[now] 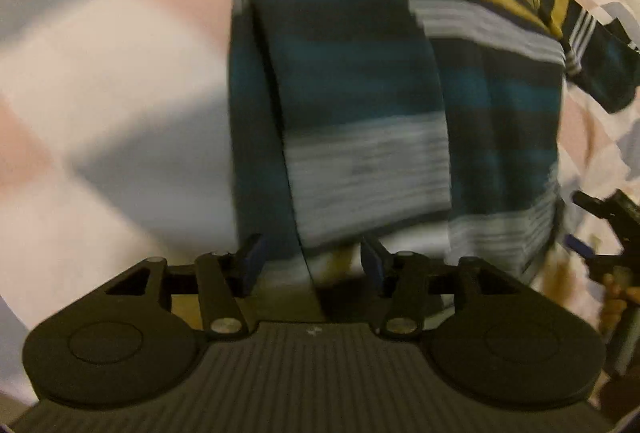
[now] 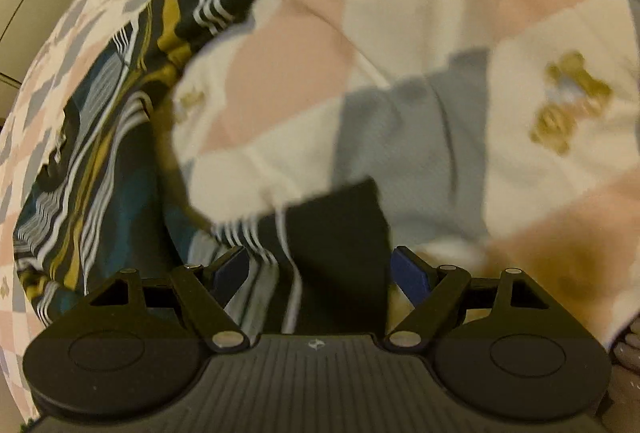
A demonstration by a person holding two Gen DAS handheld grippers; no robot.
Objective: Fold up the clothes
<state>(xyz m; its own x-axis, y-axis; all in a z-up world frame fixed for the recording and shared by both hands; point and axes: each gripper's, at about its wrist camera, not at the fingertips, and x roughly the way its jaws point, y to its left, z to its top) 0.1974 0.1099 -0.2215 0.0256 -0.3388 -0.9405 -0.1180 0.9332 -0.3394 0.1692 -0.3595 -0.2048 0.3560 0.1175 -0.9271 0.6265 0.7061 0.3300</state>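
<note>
1. Striped shirt (image 1: 360, 105) in blue, white and yellow lies on the checked blanket (image 1: 112, 81).
2. Left gripper (image 1: 312, 261) has its jaws wide apart, with shirt cloth between them.
3. Right gripper (image 2: 320, 269) also stands wide, with a dark shirt edge between its fingers.

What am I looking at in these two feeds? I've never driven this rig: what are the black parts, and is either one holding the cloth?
Each picture comes from a camera mounted on a hand-held gripper, looking forward along its two fingers. The black plates and blue-padded tips at the bottom are the gripper itself.

Left wrist view: the left gripper is open, with an edge of the striped garment lying between its fingers. The other gripper shows at the right edge.

Right wrist view: the right gripper is also open, with a dark fold of the same garment between its fingers.

Underneath is a checked quilt in pink, grey and cream. Both views are motion-blurred.
</note>
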